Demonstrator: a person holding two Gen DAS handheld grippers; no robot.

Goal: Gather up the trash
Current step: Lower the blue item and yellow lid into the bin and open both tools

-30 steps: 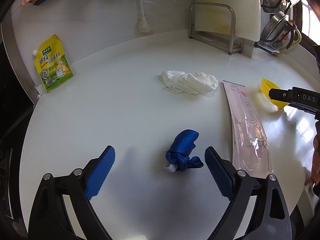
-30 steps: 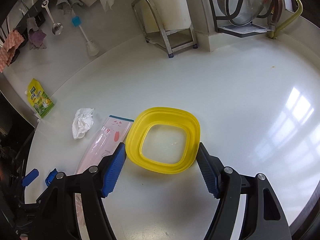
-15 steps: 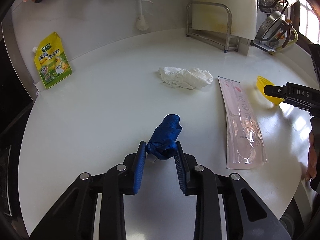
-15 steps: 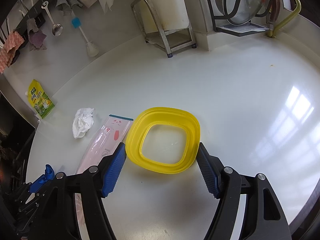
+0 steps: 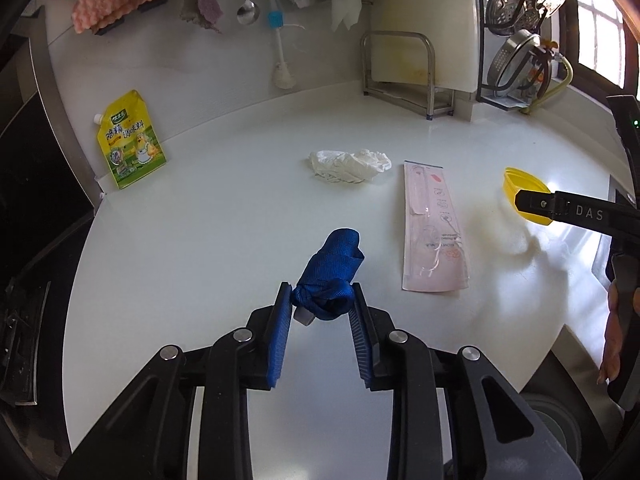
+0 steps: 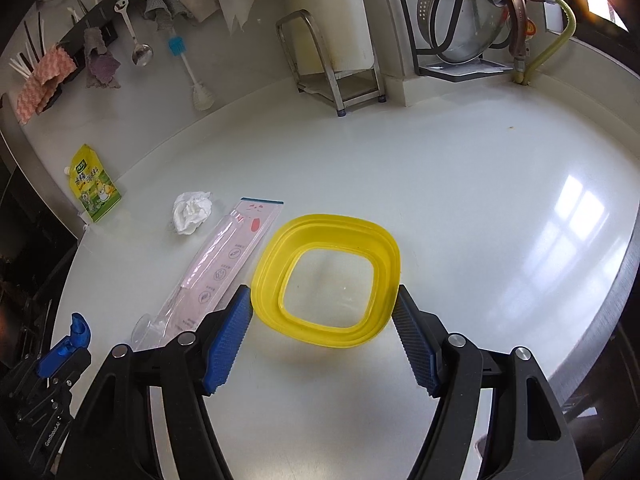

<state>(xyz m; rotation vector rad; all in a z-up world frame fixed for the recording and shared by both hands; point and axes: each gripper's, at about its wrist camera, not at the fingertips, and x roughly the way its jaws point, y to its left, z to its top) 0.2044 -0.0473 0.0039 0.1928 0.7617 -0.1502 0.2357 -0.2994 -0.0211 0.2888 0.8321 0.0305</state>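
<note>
The white countertop (image 5: 224, 216) runs back to a wall hung with cloths, a ladle and a brush, with its rounded front edge toward us and a dark drop on the left side.

We count the following loose items on the countertop:
- one crumpled white tissue (image 5: 349, 165)
- one flat pink package (image 5: 434, 227), lying lengthwise just right of the tissue
- one yellow seasoning pouch (image 5: 129, 140), leaning against the wall at the far left
- one metal rack (image 5: 400, 72) at the back holding a white board

We hold one item in each gripper. Our left gripper (image 5: 322, 304) is closed most of the way, both blue pads pressing the knotted end of one blue strap bundle (image 5: 330, 272), which points away from us over the countertop. Our right gripper (image 6: 324, 312) stands wide, with its pads against opposite sides of one yellow square ring (image 6: 326, 280), tilted with its near edge between the fingers; its shadow falls on the countertop below it.

Free surface is largest to the right of the ring, up to the steel edge strip (image 6: 616, 304), and between the strap bundle and the pouch. The pink package lies close beside the ring's left side in the right wrist view; whether the two touch cannot be determined.
</note>
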